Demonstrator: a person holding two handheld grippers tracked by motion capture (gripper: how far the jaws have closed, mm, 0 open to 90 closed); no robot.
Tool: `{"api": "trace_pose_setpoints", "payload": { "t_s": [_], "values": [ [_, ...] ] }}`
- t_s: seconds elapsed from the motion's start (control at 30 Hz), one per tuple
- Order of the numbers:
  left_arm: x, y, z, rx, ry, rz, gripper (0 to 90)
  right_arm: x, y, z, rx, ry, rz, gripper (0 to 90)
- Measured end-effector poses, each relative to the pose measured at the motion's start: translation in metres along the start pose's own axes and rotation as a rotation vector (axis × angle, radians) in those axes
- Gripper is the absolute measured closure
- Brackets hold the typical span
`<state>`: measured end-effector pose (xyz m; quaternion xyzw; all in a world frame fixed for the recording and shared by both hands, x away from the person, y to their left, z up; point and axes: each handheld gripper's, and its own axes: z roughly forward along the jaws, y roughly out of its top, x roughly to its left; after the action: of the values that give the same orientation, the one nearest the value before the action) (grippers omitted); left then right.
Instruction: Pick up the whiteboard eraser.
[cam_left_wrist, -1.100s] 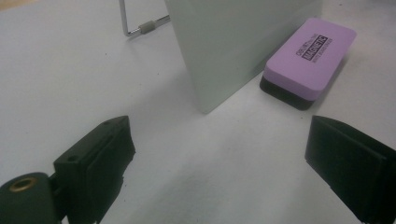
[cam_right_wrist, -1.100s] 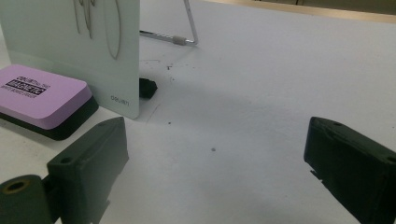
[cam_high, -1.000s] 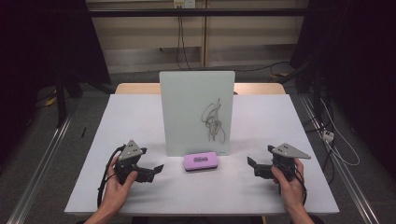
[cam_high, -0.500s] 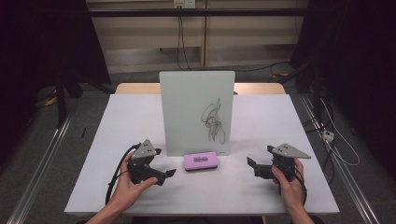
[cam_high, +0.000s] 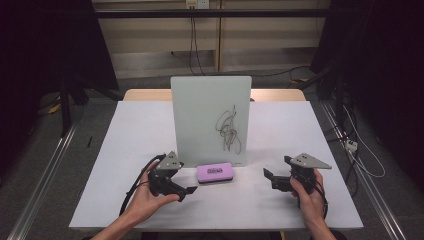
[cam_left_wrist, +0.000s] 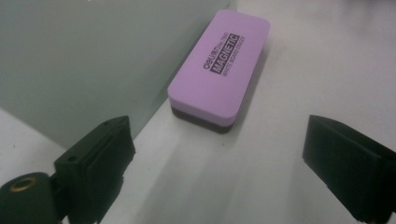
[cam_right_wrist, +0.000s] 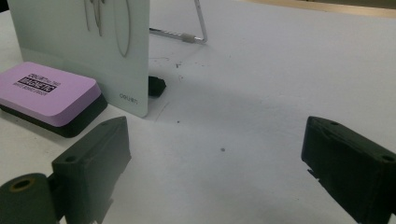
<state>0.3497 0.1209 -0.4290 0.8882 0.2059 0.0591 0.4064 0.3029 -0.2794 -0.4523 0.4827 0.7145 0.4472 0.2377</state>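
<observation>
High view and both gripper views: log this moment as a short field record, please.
surface: white table
board: upright whiteboard with a black scribble
eraser: purple whiteboard eraser lying flat in front of the board, apart from both claws
left claw: open, aimed at the eraser, short of it
right claw: open, holding nothing
print on eraser: MAGNETIC
</observation>
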Motion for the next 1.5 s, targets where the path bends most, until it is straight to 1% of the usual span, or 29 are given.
{"api": "trace_pose_setpoints", "payload": {
  "t_s": [0.1,0.17,0.27,0.3,0.37,0.4,0.43,0.47,0.5,0.53,0.57,0.6,0.63,0.7,0.73,0.77,0.8,0.83,0.87,0.9,0.93,0.97,1.0,1.07,1.1,1.2,1.33,1.43,1.5],
  "values": [
    [0.001,0.009,0.007,0.016,-0.018,0.014,9.3,0.0,0.0,0.0,0.001,0.003,0.002,8.1],
    [0.0,0.016,0.011,0.014,-0.026,0.019,9.0,0.0,0.0,0.0,0.0,0.005,0.003,8.1],
    [0.0,0.024,0.017,0.033,-0.032,0.047,8.7,0.0,0.0,0.0,0.001,0.01,-0.001,8.1],
    [-0.001,0.026,0.02,0.028,-0.037,0.041,8.9,0.0,0.0,0.0,0.001,0.016,-0.001,8.1],
    [-0.002,0.03,0.024,0.057,-0.055,0.05,9.2,0.001,0.0,0.0,0.002,0.017,0.0,8.1],
    [-0.002,0.032,0.027,0.067,-0.055,0.052,9.1,0.0,0.0,0.0,0.003,0.018,0.0,8.1],
    [-0.002,0.035,0.029,0.069,-0.066,0.058,9.1,0.0,0.0,0.0,0.003,0.018,0.0,8.1],
    [-0.003,0.037,0.031,0.084,-0.054,0.07,9.3,0.0,0.0,0.0,0.002,0.019,0.002,8.1],
    [-0.003,0.039,0.034,0.079,-0.073,0.077,9.5,0.0,0.0,0.0,0.003,0.019,-0.001,8.1],
    [-0.003,0.041,0.036,0.082,-0.075,0.079,9.5,0.0,0.0,0.0,0.003,0.019,-0.001,8.1],
    [-0.003,0.043,0.039,0.093,-0.084,0.091,9.6,0.001,0.0,0.0,0.003,0.02,-0.002,8.1],
    [-0.003,0.045,0.041,0.098,-0.081,0.096,9.9,0.001,0.0,0.0,0.004,0.021,-0.003,8.1],
    [-0.003,0.047,0.043,0.106,-0.094,0.104,10.3,0.001,0.0,0.0,0.004,0.021,-0.004,8.1],
    [-0.003,0.052,0.046,0.118,-0.087,0.12,10.9,0.001,0.0,0.0,0.004,0.022,-0.005,8.1],
    [-0.003,0.054,0.048,0.117,-0.093,0.125,11.4,0.001,0.0,0.001,0.004,0.023,-0.006,8.1],
    [-0.004,0.056,0.05,0.125,-0.064,0.139,11.9,0.001,0.0,0.001,0.004,0.023,-0.005,8.1],
    [-0.003,0.058,0.052,0.137,-0.06,0.147,13.0,0.001,0.0,0.001,0.004,0.024,-0.002,8.1],
    [-0.002,0.059,0.055,0.134,-0.082,0.151,13.3,0.001,0.0,0.001,0.004,0.024,-0.002,8.1],
    [-0.002,0.061,0.057,0.146,-0.084,0.161,13.3,0.001,0.0,0.001,0.004,0.024,-0.002,8.1],
    [-0.001,0.063,0.059,0.145,-0.083,0.166,15.7,0.001,0.0,0.001,0.003,0.027,-0.003,8.1],
    [0.0,0.065,0.061,0.15,-0.093,0.175,15.7,0.001,0.0,0.001,0.003,0.027,-0.003,8.1],
    [0.0,0.066,0.062,0.154,-0.097,0.184,18.7,0.001,0.0,0.001,0.003,0.029,-0.006,8.1],
    [0.001,0.068,0.064,0.16,-0.098,0.192,18.7,0.001,0.0,0.001,0.003,0.029,-0.006,8.1],
    [0.001,0.07,0.067,0.18,-0.119,0.194,20.8,0.001,0.0,0.0,0.003,0.03,-0.005,8.1],
    [0.0,0.071,0.068,0.188,-0.127,0.201,23.8,0.0,0.0,0.0,0.003,0.03,-0.001,8.1],
    [0.0,0.071,0.073,0.206,-0.134,0.209,24.2,-0.001,-0.001,0.0,0.003,0.029,0.0,8.1],
    [-0.001,0.07,0.078,0.206,-0.127,0.214,25.1,0.0,-0.001,0.001,0.003,0.031,-0.001,8.1],
    [0.0,0.069,0.08,0.218,-0.132,0.22,28.6,0.0,0.0,0.001,0.003,0.032,-0.003,8.1],
    [0.001,0.068,0.081,0.237,-0.149,0.225,28.6,0.0,0.0,0.001,0.003,0.033,-0.003,8.1]
  ]
}}
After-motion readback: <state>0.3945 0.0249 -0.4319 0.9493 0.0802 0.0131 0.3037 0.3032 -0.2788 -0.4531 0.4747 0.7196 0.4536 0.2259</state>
